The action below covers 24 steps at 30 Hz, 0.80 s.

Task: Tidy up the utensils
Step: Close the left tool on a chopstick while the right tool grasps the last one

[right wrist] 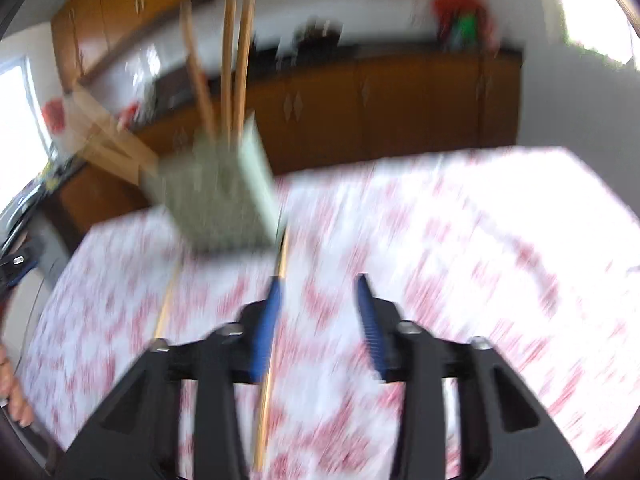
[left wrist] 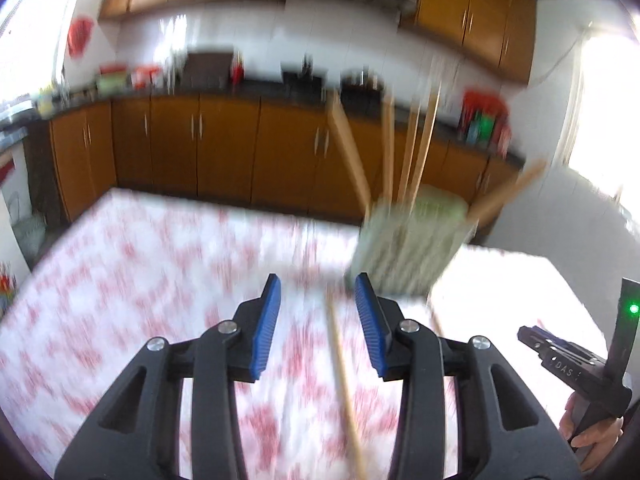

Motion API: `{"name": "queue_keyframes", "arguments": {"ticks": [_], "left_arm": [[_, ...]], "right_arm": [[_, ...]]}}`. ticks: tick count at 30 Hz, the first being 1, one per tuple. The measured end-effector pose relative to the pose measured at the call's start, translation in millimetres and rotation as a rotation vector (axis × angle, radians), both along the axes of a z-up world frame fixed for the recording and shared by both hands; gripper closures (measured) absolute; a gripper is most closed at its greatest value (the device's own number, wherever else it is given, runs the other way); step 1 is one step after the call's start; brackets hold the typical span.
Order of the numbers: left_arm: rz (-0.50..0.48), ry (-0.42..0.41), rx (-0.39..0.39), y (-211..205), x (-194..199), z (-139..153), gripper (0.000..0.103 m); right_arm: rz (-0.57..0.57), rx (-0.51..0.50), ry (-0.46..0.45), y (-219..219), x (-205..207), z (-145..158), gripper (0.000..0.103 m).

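1. Both views heavily motion-blurred; fine detail unreadable.
2. Worktop [left wrist: 140, 280] carries a white cloth with a red pattern. A pale green utensil holder [left wrist: 408, 248] stands on it toward the far edge, with several wooden chopsticks and flat wooden handles [left wrist: 420, 144] sticking up out of it at different tilts.
3. Left hand-held gripper [left wrist: 318, 300]: blue pads apart, released, gripping nothing. A single wooden chopstick [left wrist: 344, 380] lies flat on the cloth and runs through the gap between the fingers as seen from this camera; neither pad appears to press on it. The holder sits just beyond the right finger, ahead and to the right.
4. Right hand-held gripper [right wrist: 320, 296]: blue pads apart, released. A chopstick [right wrist: 266, 392] lies on the cloth, passing right beside the left pad [right wrist: 268, 328]; blur prevents saying whether they touch. A second chopstick [right wrist: 166, 308] lies further left, well outside the fingers.
5. In the right wrist view, the holder [right wrist: 216, 200] is ahead and to the left of the fingers; the nearer chopstick's far end reaches its base.
6. The right hand-held gripper's body and the hand [left wrist: 588, 436] holding it show at the right edge of the left view.
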State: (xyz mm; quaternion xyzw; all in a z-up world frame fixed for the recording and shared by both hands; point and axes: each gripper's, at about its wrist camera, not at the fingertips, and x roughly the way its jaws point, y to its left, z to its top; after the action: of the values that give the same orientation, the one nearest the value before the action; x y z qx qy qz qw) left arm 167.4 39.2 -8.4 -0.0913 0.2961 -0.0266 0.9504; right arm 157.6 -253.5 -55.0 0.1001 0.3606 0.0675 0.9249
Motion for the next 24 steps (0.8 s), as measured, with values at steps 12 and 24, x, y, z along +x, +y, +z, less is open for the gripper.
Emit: {"name": "queue_keyframes", "arguments": {"ticks": [12, 24], "left_arm": [[-0.094, 0.228, 0.044, -31, 1, -83, 0.064], [-0.106, 0.296, 0.165, -54, 13, -97, 0.094]], "right_arm": [[0.109, -0.099, 0.126, 54, -2, -56, 0.095], [0.036, -0.079, 0.131, 15, 5, -55, 0.095]]}}
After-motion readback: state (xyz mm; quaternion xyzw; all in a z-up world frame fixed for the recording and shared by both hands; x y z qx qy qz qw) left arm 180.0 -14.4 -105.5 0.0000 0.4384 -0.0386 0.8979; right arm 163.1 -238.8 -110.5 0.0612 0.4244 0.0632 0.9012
